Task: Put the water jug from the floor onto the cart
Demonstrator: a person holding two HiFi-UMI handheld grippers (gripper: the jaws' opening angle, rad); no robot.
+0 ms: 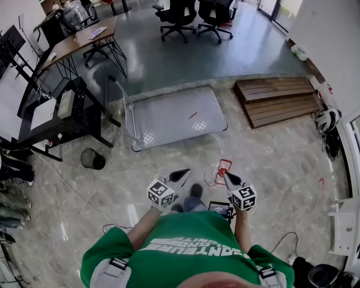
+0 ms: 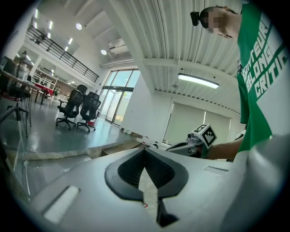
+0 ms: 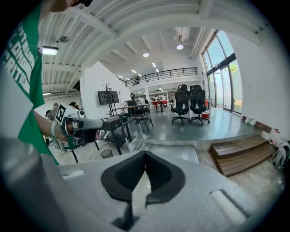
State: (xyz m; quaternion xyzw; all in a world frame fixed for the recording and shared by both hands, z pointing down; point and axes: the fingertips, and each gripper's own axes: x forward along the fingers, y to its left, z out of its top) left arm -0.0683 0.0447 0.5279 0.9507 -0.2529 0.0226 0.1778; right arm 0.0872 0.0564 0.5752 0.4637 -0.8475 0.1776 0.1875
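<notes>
The cart [image 1: 169, 115] is a low flat platform of patterned metal. Its upright push handle [image 1: 125, 101] rises at its left end. The jug [image 1: 219, 167], clear with a red handle, stands on the marble floor [image 1: 264, 163]. It is off the cart, near the cart's front right corner and on the person's side of it.

The right gripper [image 1: 228, 176] points toward the cart, and its tip lies just beside the jug. From the head view I cannot tell whether it touches the jug. In the right gripper view its two dark pads meet at the tip, so the jaws are closed with nothing between them. Only floor shows through the curved gap behind the tip.

The left gripper [image 1: 183, 173] is level with the right one, to the jug's left and apart from it, and it also points at the cart. Its jaws are likewise closed tip to tip and grip nothing.

The person's shoe [image 1: 195, 191] is between the two grippers, on the side away from the cart.

Wooden steps [image 1: 275, 100] lie just beyond the cart's right end. A dark bin [image 1: 92, 159] stands off the cart's front left corner. A black stand [image 1: 62, 112] is beside the handle end. Behind the cart the floor turns to dark grey. A desk [image 1: 84, 36] is there on the left, and office chairs [image 1: 180, 17] are farther back.
</notes>
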